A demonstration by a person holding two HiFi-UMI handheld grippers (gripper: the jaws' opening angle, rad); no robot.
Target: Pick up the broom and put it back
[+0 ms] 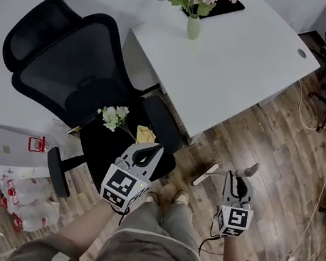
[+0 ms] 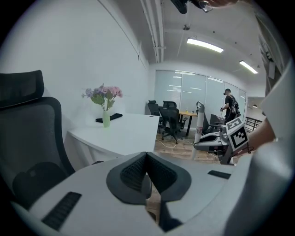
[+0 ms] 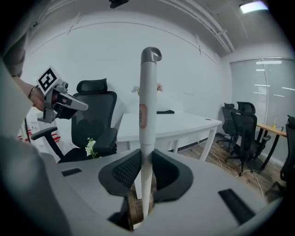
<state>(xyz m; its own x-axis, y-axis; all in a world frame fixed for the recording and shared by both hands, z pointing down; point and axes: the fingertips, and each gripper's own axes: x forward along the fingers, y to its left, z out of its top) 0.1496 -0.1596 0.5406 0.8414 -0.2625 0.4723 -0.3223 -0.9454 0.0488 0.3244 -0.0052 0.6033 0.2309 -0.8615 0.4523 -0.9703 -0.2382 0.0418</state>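
Looks down on a wood floor [image 1: 272, 145], with a white desk [image 1: 243, 59] and a black chair [image 1: 61, 72] close ahead. Clamps the right gripper [image 3: 146, 159] on the broom [image 3: 148, 115], handle upright between the pads. Holds the left gripper [image 2: 146, 157] low by the chair seat, jaws pressed together, empty.

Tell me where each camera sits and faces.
Head view: on the person's head, facing steeply down at chair, white table; shows left gripper, right gripper, legs.
Left gripper view: on left gripper, facing across the table toward glazed offices; own shut jaws.
Right gripper view: on right gripper, facing its clamped broom handle, chair.
Shared: both gripper views show table, other gripper.
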